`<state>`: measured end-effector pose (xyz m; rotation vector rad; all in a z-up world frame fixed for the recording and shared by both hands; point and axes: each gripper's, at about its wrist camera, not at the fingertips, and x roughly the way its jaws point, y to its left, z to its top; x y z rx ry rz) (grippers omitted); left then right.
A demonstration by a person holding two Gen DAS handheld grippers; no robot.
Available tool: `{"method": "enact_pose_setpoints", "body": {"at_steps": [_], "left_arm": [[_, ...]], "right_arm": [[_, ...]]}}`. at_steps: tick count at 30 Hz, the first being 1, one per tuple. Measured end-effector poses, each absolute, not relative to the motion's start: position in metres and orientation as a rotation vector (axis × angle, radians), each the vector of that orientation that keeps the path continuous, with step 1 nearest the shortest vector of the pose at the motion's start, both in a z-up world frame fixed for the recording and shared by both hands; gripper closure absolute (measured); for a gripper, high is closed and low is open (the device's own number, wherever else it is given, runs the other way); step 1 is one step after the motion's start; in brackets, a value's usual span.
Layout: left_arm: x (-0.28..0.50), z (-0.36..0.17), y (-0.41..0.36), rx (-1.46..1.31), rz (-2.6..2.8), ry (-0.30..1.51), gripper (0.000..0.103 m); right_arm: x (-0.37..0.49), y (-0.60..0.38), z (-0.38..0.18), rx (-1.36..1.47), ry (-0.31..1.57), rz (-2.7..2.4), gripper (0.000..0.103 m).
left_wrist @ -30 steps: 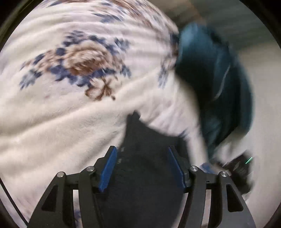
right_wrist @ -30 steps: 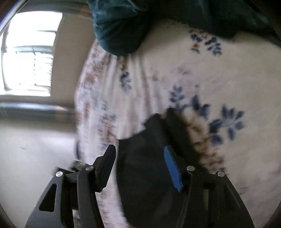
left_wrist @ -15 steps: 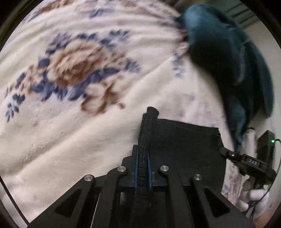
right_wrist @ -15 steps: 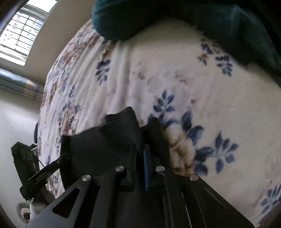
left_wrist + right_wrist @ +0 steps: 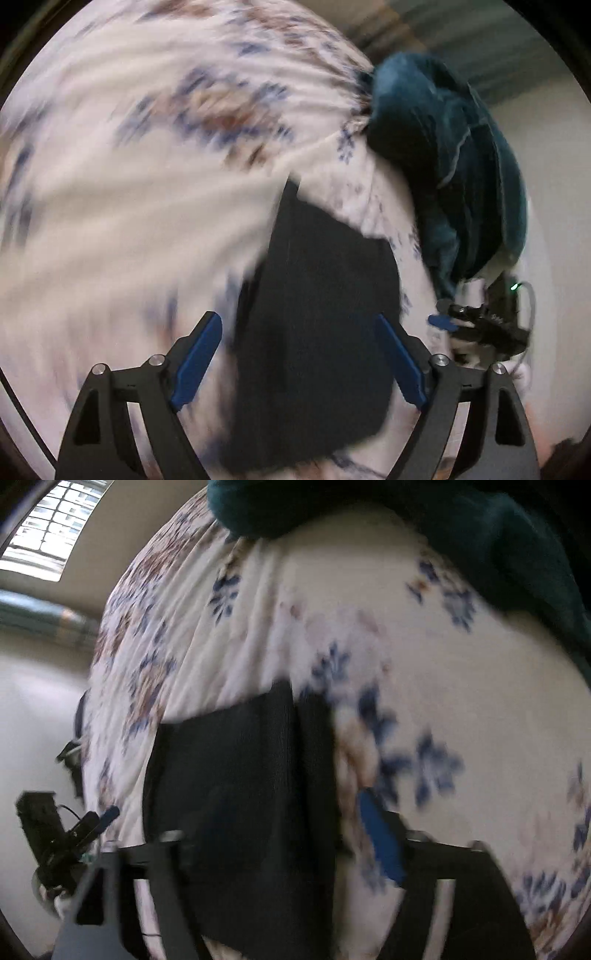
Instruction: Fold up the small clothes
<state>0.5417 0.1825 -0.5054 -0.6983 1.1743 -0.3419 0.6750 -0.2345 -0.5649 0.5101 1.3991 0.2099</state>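
**Both grippers spread over the black garment on the floral blanket**

The black garment (image 5: pixel 317 325) lies flat on a white blanket (image 5: pixel 122 221) printed with blue and brown flowers. The left gripper (image 5: pixel 299 354) hangs over it, jaws spread wide with nothing pinched, the cloth lying between and below the blue pads. In the right wrist view the right gripper (image 5: pixel 280 842) also has its jaws spread, the garment (image 5: pixel 240 794) filling the gap between them; a folded edge runs up its middle. A crumpled teal cloth (image 5: pixel 454 166) sits on the blanket beyond the garment, apart from it. Both views are motion-blurred.
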Motion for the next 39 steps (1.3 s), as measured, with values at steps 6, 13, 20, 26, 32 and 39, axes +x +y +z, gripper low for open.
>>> {"method": "enact_pose_setpoints", "body": {"at_steps": [6,13,20,26,32,39], "left_arm": [[0.433,-0.563,0.165,-0.982,-0.245,1.332,0.018],[0.45,-0.6,0.126,-1.096,-0.237,1.269,0.018],[0.46,-0.604,0.126,-1.183,-0.118,1.133,0.053],[0.468,-0.592,0.141,-1.156,-0.152,1.126,0.073],[0.475,-0.555,0.172,-1.151,-0.284,1.072,0.077],[0.5,-0.547,0.193,-0.959,-0.452,1.27,0.076]], "right_arm": [[0.598,-0.248,-0.578,0.63,1.515,0.248,0.002],[0.625,-0.231,-0.634,0.73,1.508,0.327,0.002],[0.684,-0.197,-0.684,0.798,1.529,0.392,0.001],[0.685,-0.187,-0.681,0.838,1.442,0.33,0.077],[0.617,-0.207,-0.66,1.051,1.321,0.23,0.083],[0.444,-0.189,-0.612,1.212,1.284,0.069,0.083]]}}
